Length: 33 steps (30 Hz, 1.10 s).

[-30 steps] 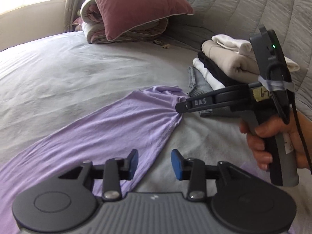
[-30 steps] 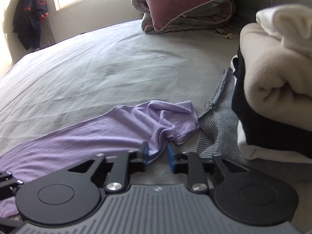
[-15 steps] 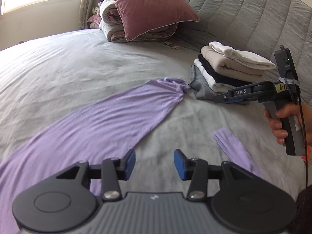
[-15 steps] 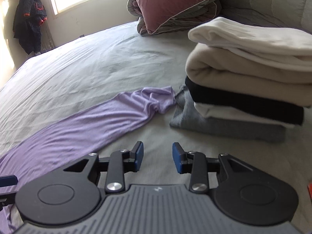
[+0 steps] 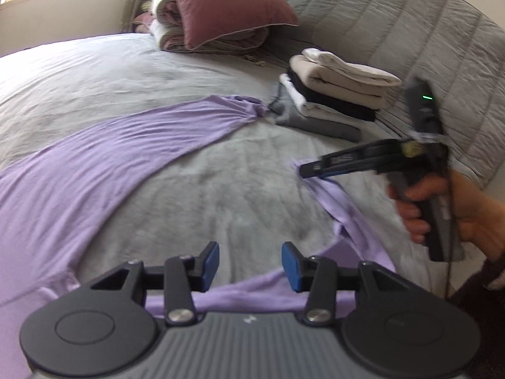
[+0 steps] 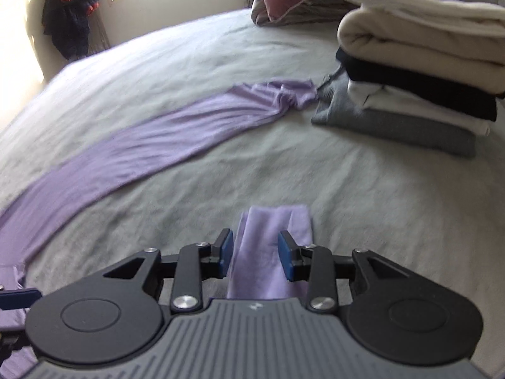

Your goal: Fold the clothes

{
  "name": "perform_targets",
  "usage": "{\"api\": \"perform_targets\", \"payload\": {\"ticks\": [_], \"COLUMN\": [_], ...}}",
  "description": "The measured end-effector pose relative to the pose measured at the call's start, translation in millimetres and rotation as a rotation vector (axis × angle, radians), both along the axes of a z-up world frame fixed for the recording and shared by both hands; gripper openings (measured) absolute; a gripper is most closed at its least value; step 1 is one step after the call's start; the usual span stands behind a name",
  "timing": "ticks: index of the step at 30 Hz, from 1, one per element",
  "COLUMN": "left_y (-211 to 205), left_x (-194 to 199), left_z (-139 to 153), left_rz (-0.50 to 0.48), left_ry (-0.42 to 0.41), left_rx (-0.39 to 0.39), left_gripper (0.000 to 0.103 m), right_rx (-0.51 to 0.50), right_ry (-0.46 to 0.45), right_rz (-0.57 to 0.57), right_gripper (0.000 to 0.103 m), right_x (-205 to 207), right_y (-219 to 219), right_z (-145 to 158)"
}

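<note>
I am looking over a grey bed (image 5: 240,189) spreading out ahead of both sets of jaws. A lilac garment (image 5: 104,164) is lying flat on it, one sleeve (image 6: 176,139) stretching far ahead-left, another (image 6: 271,252) running between my right jaws. A folded stack (image 6: 410,82) is sitting ahead-right, a maroon pillow (image 5: 227,3) resting on a rolled duvet (image 5: 167,28) beyond.

My left gripper (image 5: 250,265) sits low and level in its own view, blue pads parted with a wide gap between them. My right gripper (image 6: 255,255) is likewise spread, its pads standing apart on either side of the gap. Seen from the left wrist view, the right gripper (image 5: 307,170) points leftward, slightly blurred, its fingers extended nearly horizontal. My right hand (image 5: 442,208) wraps the handle, fingers curled around the front of the grip.
</note>
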<state>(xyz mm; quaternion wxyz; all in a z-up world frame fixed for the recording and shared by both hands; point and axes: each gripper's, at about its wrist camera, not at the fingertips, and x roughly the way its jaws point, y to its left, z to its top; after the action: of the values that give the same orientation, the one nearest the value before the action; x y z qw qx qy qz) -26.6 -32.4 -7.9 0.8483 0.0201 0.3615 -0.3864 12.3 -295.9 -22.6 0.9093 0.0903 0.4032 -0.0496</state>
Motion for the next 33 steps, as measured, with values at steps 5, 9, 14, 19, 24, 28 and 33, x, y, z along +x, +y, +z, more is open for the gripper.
{"api": "perform_targets", "payload": {"ticks": [5, 9, 14, 19, 24, 28, 33], "left_y": [-8.3, -9.3, -13.0, -22.0, -35.4, -47.6, -65.5], "left_x": [-24.3, -35.7, -47.0, -56.5, -66.9, -75.5, -67.9], "left_z": [-3.6, -6.1, -9.0, -14.5, -21.3, -21.7, -14.3], "left_rz": [-0.097, -0.150, -0.216, -0.273, -0.332, -0.376, -0.392], "left_ry": [-0.039, -0.032, -0.021, -0.007, 0.019, 0.008, 0.000], "left_rx": [0.010, 0.001, -0.009, -0.010, -0.007, 0.004, 0.028], "left_gripper": [0.045, 0.045, 0.045, 0.045, 0.045, 0.045, 0.045], "right_rx": [-0.076, -0.042, -0.005, 0.016, 0.033, 0.053, 0.125], "right_ry": [-0.025, -0.074, -0.138, -0.168, -0.170, -0.124, -0.033], "right_rz": [-0.003, -0.035, -0.082, -0.135, -0.169, -0.189, -0.222], "right_gripper": [0.002, 0.002, 0.002, 0.002, 0.002, 0.002, 0.002], "right_x": [5.2, -3.2, -31.1, -67.6, -106.4, -131.8, -162.1], "right_y": [6.6, -3.8, -27.2, -59.8, -86.7, -108.5, -138.6], "right_z": [-2.4, 10.0, 28.0, 36.3, 35.6, 23.9, 7.5]}}
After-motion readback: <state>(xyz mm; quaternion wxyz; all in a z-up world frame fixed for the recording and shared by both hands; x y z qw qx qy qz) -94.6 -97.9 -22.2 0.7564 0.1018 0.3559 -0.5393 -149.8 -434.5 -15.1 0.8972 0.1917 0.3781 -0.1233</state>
